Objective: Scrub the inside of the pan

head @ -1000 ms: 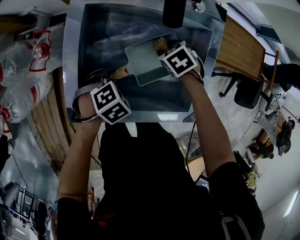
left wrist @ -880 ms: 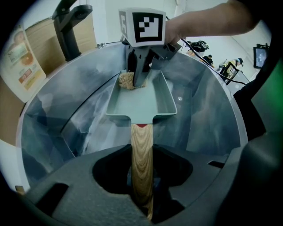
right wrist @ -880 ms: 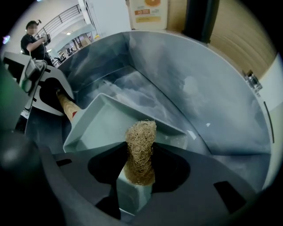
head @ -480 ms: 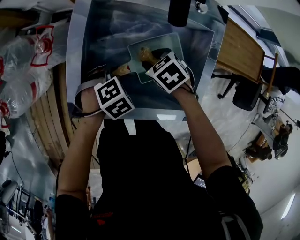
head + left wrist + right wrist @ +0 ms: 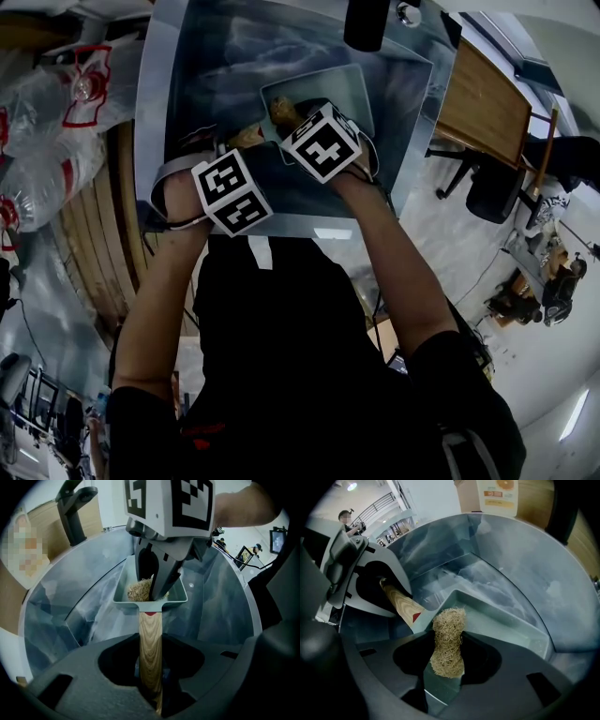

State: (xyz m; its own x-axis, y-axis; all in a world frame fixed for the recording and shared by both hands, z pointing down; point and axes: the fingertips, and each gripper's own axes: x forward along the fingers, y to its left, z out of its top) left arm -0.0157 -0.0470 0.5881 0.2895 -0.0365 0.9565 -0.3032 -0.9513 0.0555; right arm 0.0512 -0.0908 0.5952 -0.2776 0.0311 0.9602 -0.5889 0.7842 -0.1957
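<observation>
Since a second ago the right gripper (image 5: 446,662) has slid across the pan (image 5: 342,89) toward its handle end, so its marker cube now sits just beside the cube on the left gripper (image 5: 150,679), which has kept its place. From where I stand, the pale green rectangular pan lies down inside the steel sink (image 5: 225,56), toward the basin's right side, with its wooden handle (image 5: 150,641) reaching back to the left gripper. That gripper's jaws are closed on the handle, one on each side of the wood, with the handle running straight out between them to the pan's rim. The right gripper points steeply down into the pan, and its jaws are pinched on a tan, fibrous scrubber (image 5: 449,632), squeezing it narrow in the middle. The scrubber's free end stands at the pan's corner, right next to the red mark where the handle joins. I can't tell whether it presses on the pan's floor there. A black faucet (image 5: 366,23) hangs over the far edge of the sink. Crumpled clear plastic bottles (image 5: 47,122) with red labels lie heaped to the left of it, and a wooden table (image 5: 478,94) with a dark chair (image 5: 497,187) stands off to the right.
</observation>
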